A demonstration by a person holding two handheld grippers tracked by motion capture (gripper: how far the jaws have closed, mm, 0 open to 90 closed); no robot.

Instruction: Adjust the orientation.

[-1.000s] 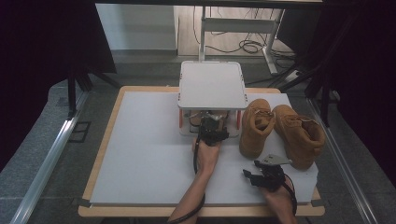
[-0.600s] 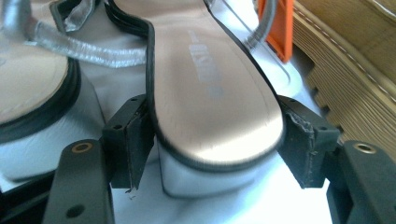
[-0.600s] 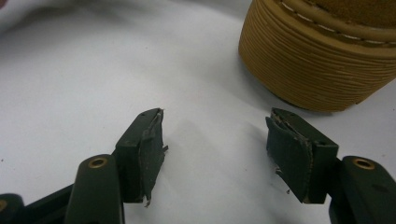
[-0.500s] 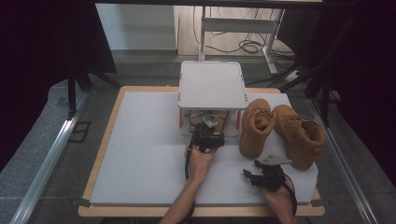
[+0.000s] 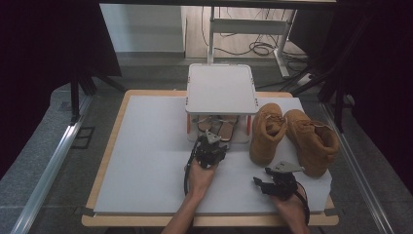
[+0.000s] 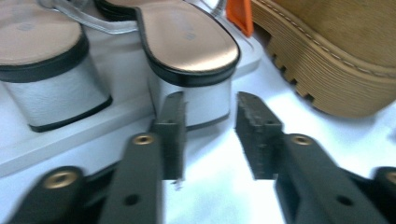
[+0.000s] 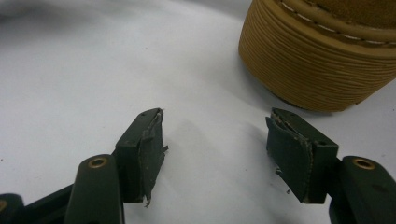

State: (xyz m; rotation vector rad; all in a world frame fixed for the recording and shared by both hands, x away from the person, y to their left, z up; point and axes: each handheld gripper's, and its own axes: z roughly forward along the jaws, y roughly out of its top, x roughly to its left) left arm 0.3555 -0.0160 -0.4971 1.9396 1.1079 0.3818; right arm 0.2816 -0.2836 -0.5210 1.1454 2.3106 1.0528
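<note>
Table (image 5: 146, 161): white top with a wooden edge, seen across the centre of the high view; grey floor lies at far left, and cables and a desk frame at upper centre. Rack (image 5: 222, 88): a small white two-level stand at the table's upper middle, with orange posts. Sandals (image 5: 220, 126): a block-heeled pair on the rack's lower level; in the left gripper view the nearer heel (image 6: 196, 93) sits at centre, just beyond the jaw tips. Left gripper (image 5: 210, 146): placed at the rack's front edge, centre frame; its jaws have just been closing and are seen part open, with nothing between the pads yet. Step in hand, as judged: the approach to grasp a sandal by its heel. The next move would call for a short advance so that the heel is straddled before the jaws are closed. Boots (image 5: 292, 136): a tan pair lying right of the rack. Right gripper (image 5: 277, 184): rested at lower right near the boots, jaws apart and empty, a boot sole (image 7: 317, 60) ahead of it.
</note>
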